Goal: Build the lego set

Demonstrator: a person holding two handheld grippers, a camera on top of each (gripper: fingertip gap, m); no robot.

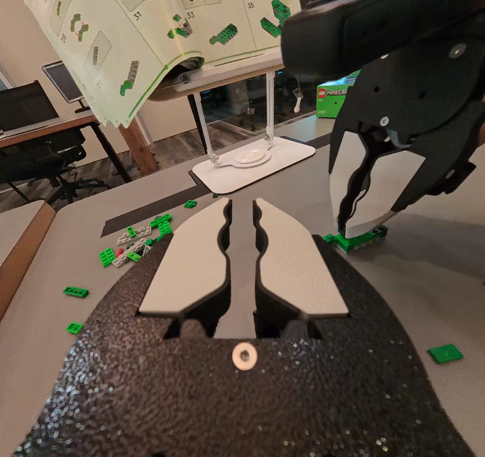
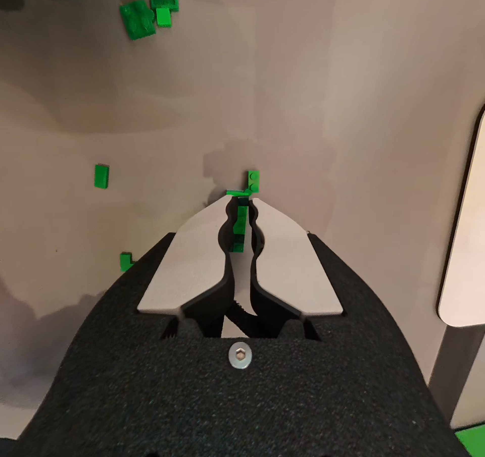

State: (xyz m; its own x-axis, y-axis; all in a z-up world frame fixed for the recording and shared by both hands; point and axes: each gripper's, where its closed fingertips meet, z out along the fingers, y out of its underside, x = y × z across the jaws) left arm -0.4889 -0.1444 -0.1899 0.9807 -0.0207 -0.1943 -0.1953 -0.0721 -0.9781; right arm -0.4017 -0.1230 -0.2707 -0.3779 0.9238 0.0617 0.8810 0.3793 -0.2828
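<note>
My left gripper (image 1: 242, 201) is open and empty, held low over the grey table (image 1: 393, 287). To its right, my right gripper (image 1: 344, 230) points down onto a green and grey lego assembly (image 1: 359, 240) that rests on the table. In the right wrist view the right gripper (image 2: 240, 198) is shut on this green assembly (image 2: 240, 224), which sits between the fingers. A small green studded plate (image 2: 253, 181) on a hinge sticks out just past the tips. A pile of loose green and grey pieces (image 1: 136, 240) lies left of my left gripper.
An open instruction booklet (image 1: 157, 25) stands on a white stand (image 1: 252, 166) at the back. A green lego box (image 1: 332, 98) is behind the right gripper. Single green pieces lie around (image 1: 76, 291) (image 1: 444, 354) (image 2: 101, 175), and a green cluster (image 2: 147, 11) lies farther off. The left gripper's tips are roughly 12 cm from the right gripper's.
</note>
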